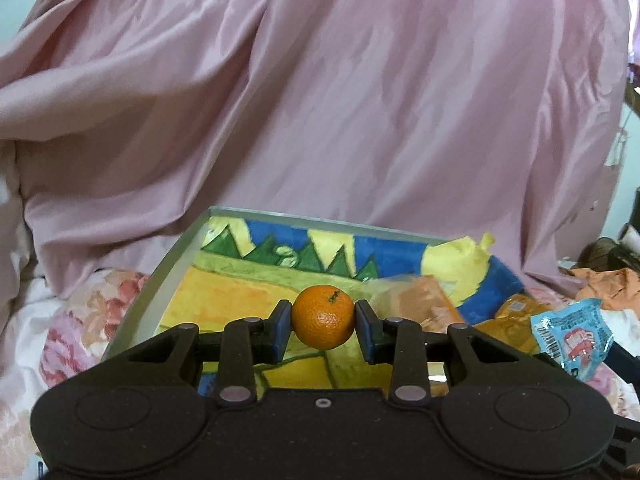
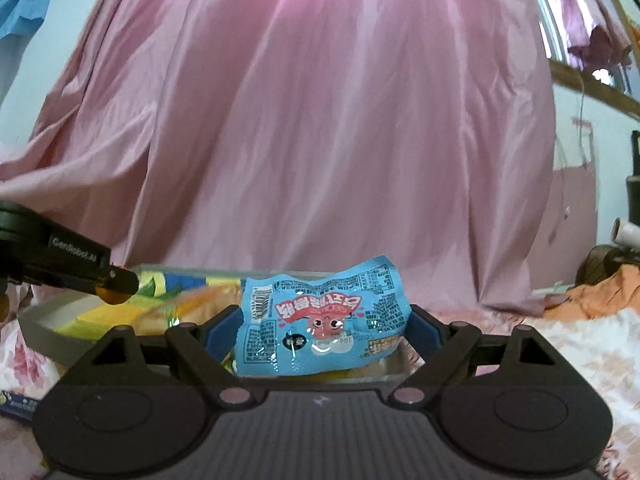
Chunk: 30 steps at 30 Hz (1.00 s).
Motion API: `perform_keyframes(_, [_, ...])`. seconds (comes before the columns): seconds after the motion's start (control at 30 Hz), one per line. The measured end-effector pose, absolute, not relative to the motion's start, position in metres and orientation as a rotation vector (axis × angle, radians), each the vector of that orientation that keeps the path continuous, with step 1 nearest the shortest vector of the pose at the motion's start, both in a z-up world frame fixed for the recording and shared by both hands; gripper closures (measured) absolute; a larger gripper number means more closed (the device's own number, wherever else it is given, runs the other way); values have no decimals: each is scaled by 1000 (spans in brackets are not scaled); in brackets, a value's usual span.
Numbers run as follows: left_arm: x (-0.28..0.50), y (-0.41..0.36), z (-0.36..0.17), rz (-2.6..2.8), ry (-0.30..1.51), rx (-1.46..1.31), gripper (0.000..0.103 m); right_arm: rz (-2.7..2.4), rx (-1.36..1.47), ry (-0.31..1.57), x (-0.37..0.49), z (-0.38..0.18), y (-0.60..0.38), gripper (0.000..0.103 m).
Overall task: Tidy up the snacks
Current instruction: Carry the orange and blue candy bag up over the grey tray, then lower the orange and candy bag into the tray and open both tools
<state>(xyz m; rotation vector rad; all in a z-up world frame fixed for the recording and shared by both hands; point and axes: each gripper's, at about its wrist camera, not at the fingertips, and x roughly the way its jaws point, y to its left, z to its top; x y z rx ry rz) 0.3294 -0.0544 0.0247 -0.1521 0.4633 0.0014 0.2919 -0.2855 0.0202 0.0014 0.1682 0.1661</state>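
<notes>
A small mandarin (image 1: 323, 317) with a green stem sits between the blue pads of my left gripper (image 1: 323, 322), which is shut on it above a tray (image 1: 160, 276) lined with a bright painted picture. In the right wrist view, my right gripper (image 2: 324, 334) is shut on a wide blue snack packet (image 2: 324, 316) with a red cartoon print, held over the tray's near rim (image 2: 40, 328). The same packet (image 1: 572, 340) shows at the right edge of the left wrist view. The left gripper (image 2: 116, 280) reaches in from the left of the right wrist view.
Orange snack packets (image 1: 416, 300) and a yellow wrapper (image 1: 464, 264) lie in the tray's right half. A pink draped sheet (image 1: 320, 100) hangs right behind the tray. The tray rests on floral bedding (image 1: 80, 320). An orange cloth (image 1: 612, 284) lies at the far right.
</notes>
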Motion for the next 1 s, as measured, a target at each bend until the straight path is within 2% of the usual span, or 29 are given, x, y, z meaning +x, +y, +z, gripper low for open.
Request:
perform_keyframes(0.43, [340,-55,1,56,538,-166,65,191,20,198,300,9,-279,9])
perform_keyframes(0.6, [334,-58,6,77,515,-159,33,187,15,193,298,10,-278,3])
perform_keyframes(0.73, [321,-57,19,87,480,-163,22,172,22,169,291,18,-279,0])
perform_keyframes(0.87, [303,-55,35,104,433,-182,6,160,33,139,281,35,-282,0])
perform_keyframes(1.0, [279,-51,53,98,374,-208,1,140,47,98,264,55,-284,0])
